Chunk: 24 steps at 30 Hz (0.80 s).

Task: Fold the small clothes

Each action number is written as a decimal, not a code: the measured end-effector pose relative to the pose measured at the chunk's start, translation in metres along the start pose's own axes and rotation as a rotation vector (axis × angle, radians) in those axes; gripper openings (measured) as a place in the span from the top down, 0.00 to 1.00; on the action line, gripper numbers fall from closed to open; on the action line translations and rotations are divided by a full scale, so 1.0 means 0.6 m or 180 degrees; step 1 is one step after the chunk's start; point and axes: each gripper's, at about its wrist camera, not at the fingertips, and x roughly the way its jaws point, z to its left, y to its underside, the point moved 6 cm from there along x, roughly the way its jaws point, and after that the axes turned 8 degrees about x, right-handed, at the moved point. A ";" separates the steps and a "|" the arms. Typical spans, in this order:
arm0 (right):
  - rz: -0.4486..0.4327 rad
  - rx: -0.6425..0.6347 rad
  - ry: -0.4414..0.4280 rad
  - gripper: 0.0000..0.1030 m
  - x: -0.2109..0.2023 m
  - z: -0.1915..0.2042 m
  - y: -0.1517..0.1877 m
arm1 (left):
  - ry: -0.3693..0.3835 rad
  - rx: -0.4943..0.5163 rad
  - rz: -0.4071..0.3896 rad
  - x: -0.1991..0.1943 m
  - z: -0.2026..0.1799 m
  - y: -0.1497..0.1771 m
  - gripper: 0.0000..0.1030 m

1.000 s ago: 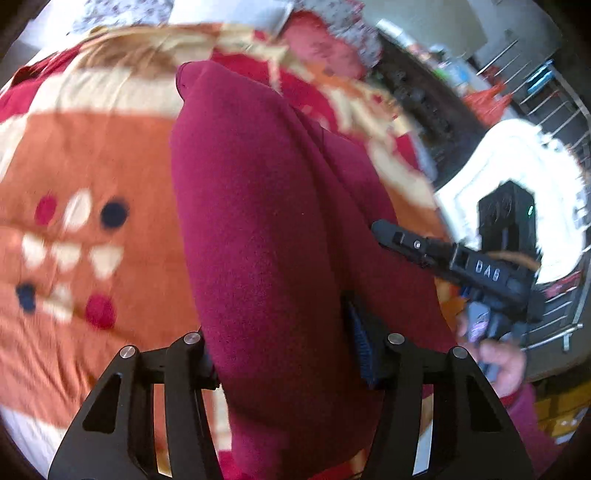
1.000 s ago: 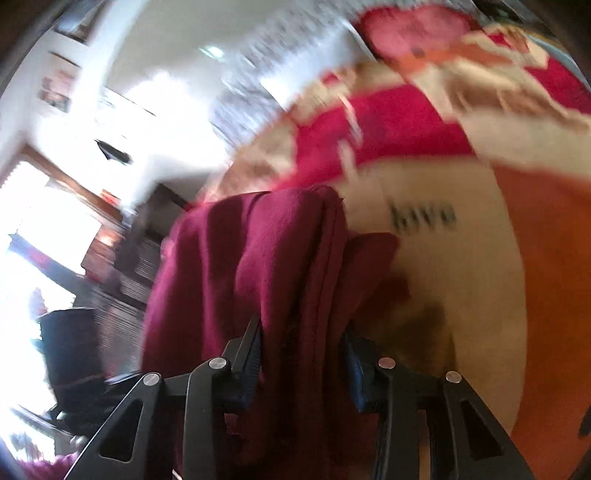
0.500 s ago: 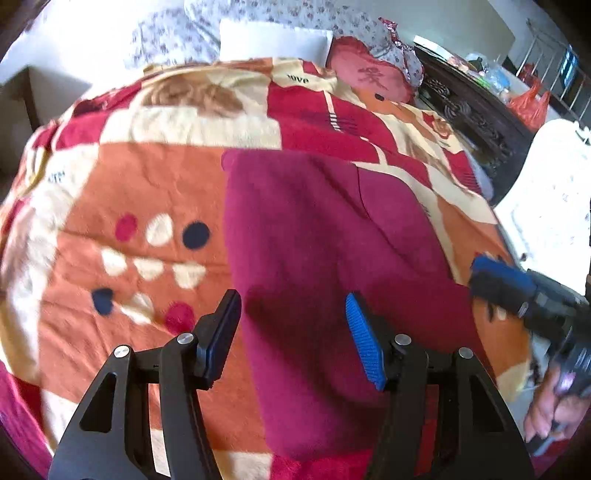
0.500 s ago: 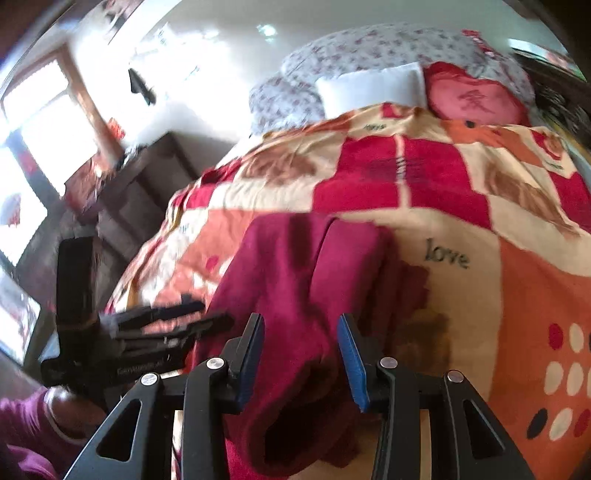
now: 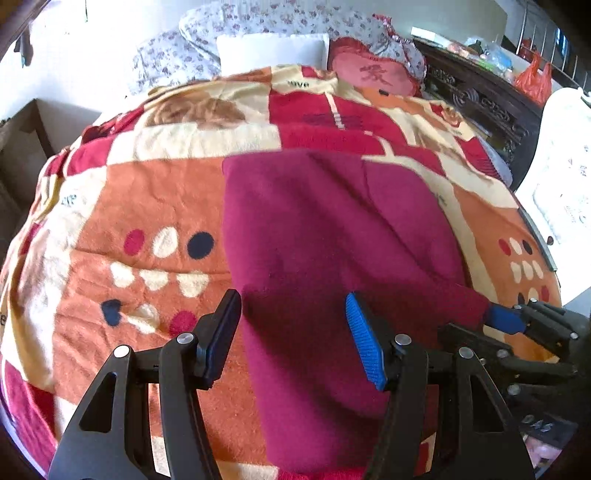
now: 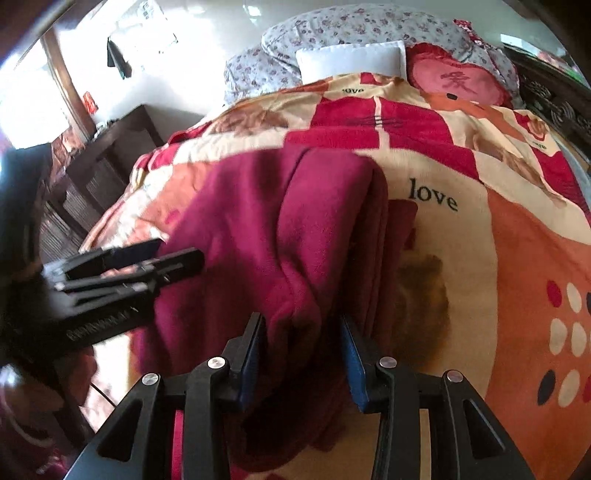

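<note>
While the dark red garment [image 5: 332, 236] lies spread on the patterned blanket [image 5: 147, 206] that covers the bed, I have my left gripper [image 5: 293, 332] hovering above its near left part with the jaws apart, and nothing is pinched between them. The log shows those jaws have just been opening, and the cloth now lies flat under them instead of between the pads. In my left view the garment runs from the near edge of the bed away toward the middle, a folded slab with a straight left edge and a crease down its right side.

My right gripper [image 6: 303, 350] is at the garment's near right corner. A thick bunch of the red cloth sits between its jaws, and both pads look pressed against it, so I read it as clamped on the garment. In that view the garment [image 6: 280, 229] shows several stacked layers along its right edge, just left of the word "love" [image 6: 432, 195] printed on the blanket.

At the far end of the bed I see a white pillow [image 5: 273, 50], a red heart-shaped cushion [image 5: 373, 74] beside it on the right, and floral bedding [image 5: 288, 18] behind both.
</note>
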 end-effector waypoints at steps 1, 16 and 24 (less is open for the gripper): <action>-0.0038 0.0023 -0.0011 0.62 -0.009 0.005 -0.005 | -0.0023 -0.0005 -0.0059 -0.011 0.002 -0.002 0.42; -0.0617 0.0056 0.0409 0.52 -0.091 0.057 -0.041 | -0.0209 -0.0034 -0.0380 -0.105 0.025 -0.008 0.42; -0.0619 0.0093 0.0480 0.52 -0.098 0.058 -0.039 | -0.0200 -0.0114 -0.0442 -0.123 0.031 -0.004 0.42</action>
